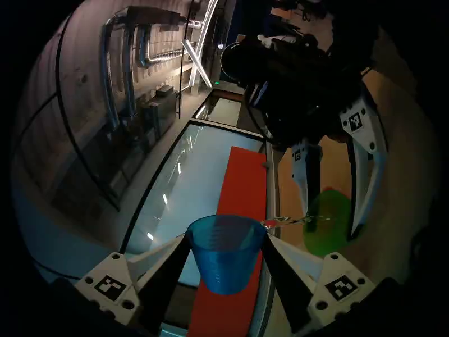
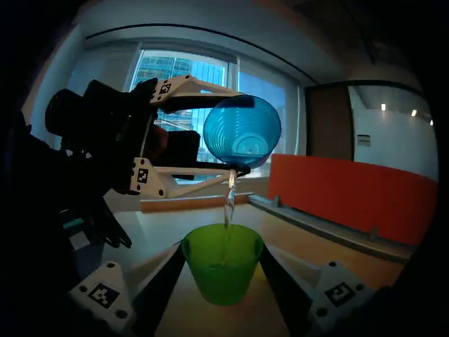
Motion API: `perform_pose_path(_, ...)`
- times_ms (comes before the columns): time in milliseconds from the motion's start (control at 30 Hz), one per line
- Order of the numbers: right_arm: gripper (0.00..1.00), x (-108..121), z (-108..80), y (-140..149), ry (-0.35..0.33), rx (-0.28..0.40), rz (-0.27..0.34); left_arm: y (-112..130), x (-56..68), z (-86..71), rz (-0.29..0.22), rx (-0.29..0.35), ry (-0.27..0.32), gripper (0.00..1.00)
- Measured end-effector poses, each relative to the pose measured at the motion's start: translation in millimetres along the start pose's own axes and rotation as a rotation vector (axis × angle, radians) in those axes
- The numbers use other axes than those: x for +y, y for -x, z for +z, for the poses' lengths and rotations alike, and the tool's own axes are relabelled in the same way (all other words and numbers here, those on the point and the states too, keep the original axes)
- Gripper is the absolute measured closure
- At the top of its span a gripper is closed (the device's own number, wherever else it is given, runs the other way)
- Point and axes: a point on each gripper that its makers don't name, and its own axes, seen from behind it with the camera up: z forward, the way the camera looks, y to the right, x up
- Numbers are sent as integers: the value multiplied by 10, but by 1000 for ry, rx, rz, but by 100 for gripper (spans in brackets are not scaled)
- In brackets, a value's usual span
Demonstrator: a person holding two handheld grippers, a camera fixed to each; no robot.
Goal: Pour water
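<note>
- We see the left gripper [image 1: 226,238] pinching the blue cup [image 1: 226,267] at 6 o'clock in the left gripper view, with one finger pressed to each side of its wall.
- In the right gripper view that cup sits near 12 o'clock. It is tipped onto its side, its mouth faces the camera, and white fingers clamp it above and below.
- A thin stream of water [image 2: 229,199] drops from the blue cup's lower rim toward 6 o'clock and into the green cup [image 2: 223,278].
- The right gripper [image 2: 223,250] pinches the green cup upright at 6 o'clock in its own view, a finger tight against each side.
- In the left gripper view the green cup shows at 4 o'clock between the right gripper's two white fingers, which reach down from 1 o'clock. The stream runs from the blue rim toward it.
- A pale wooden tabletop [image 2: 314,233] lies under the green cup; we cannot tell whether the cup touches it.
- An orange panel [image 2: 359,191] stands at 3 o'clock in the right gripper view, and a window [image 2: 185,70] lies at 11 o'clock behind the left gripper.
</note>
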Motion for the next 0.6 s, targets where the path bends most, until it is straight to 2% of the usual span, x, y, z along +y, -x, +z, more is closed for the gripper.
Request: perform_pose_path(600,9,27,-16,0,5,3,-1,-32,-31,9,79,-8,-6,13)
